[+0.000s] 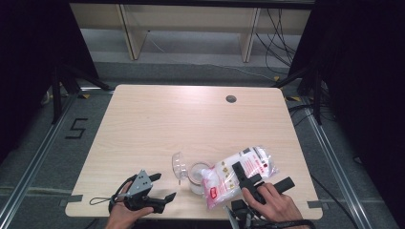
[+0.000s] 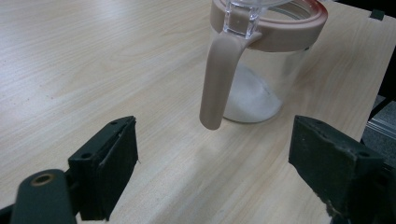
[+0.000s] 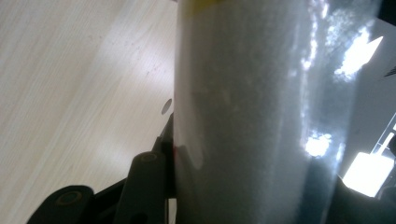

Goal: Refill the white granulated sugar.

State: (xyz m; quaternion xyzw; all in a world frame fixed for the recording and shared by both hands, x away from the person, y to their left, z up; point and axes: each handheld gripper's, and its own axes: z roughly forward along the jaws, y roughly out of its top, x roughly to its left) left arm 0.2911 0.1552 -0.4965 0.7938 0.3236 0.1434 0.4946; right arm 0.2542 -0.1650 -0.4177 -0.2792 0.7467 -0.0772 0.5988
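Note:
A clear jar (image 1: 197,177) with a pink rim stands near the table's front edge, its clear lid (image 1: 178,164) flipped open to the left. In the left gripper view the jar (image 2: 266,79) shows a pink handle and a little white powder at its bottom. A plastic bag (image 1: 228,180) of white granules with red labels lies tilted with its lower end against the jar's right side. My right gripper (image 1: 261,175) is shut on the bag (image 3: 252,93), which sits between its jaws. My left gripper (image 1: 165,186) stands open to the left of the jar, with nothing between its jaws (image 2: 212,172).
The wooden table (image 1: 191,119) has a dark cable hole (image 1: 231,98) at the back right. Black stands and cables flank the table on the floor. A pale shelf unit (image 1: 191,24) stands behind it.

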